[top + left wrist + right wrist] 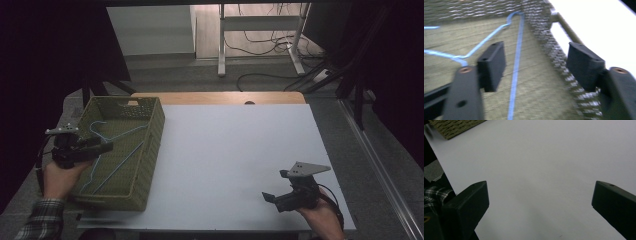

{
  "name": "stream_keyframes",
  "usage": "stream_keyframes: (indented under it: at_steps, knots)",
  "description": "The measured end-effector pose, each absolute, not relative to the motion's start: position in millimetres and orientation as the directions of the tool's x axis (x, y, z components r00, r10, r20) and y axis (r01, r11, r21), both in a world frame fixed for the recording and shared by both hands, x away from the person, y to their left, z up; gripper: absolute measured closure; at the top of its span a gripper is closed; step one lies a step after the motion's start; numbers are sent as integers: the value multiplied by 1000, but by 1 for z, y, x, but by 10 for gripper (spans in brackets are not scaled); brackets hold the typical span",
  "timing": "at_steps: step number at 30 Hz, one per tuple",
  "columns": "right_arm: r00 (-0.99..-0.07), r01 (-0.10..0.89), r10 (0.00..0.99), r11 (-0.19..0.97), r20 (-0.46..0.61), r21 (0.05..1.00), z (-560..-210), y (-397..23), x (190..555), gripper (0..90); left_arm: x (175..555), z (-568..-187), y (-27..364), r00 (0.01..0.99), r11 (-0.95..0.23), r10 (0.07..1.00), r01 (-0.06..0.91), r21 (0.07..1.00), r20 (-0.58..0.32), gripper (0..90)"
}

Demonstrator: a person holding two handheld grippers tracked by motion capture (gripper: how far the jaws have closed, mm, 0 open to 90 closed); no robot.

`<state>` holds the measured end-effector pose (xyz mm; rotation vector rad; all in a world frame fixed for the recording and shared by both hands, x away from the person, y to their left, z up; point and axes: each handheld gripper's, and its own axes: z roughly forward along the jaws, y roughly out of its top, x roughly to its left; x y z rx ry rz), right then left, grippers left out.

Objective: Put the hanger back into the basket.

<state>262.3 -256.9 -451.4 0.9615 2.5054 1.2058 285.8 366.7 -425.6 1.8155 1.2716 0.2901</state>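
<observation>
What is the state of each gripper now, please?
Left gripper: open, holding nothing, over the basket with the blue hanger below.
Right gripper: open, holding nothing, above the white table.

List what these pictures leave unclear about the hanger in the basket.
- Blue hanger: in the high view the left claw covers its middle; hook shape unclear.
- In the left claw view it's motion-blurred, cut off at the left edge.
- Basket floor near the person: hidden by the hand.
</observation>
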Motion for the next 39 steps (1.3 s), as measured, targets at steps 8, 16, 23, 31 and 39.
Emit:
stream_keyframes:
  at_steps: [8,16,23,31,39]
  knots:
    - [-755,477,647,426,110,769,-449,-260,261,7,260,-407,330,559,-127,786,563,816,-263,126]
    - [-743,480,660,406,114,778,-447,-267,256,7,229,-403,277,655,-192,721,502,843,-226,53]
    - [-736,480,667,400,110,781,-449,-270,253,2,218,-415,244,698,-241,687,480,844,-200,32]
    - [-733,476,675,427,79,769,-454,-270,253,0,215,-441,216,730,-333,668,465,820,-143,6]
    - [-743,468,667,463,52,753,-459,-264,252,0,218,-451,212,729,-365,674,470,804,-120,0]
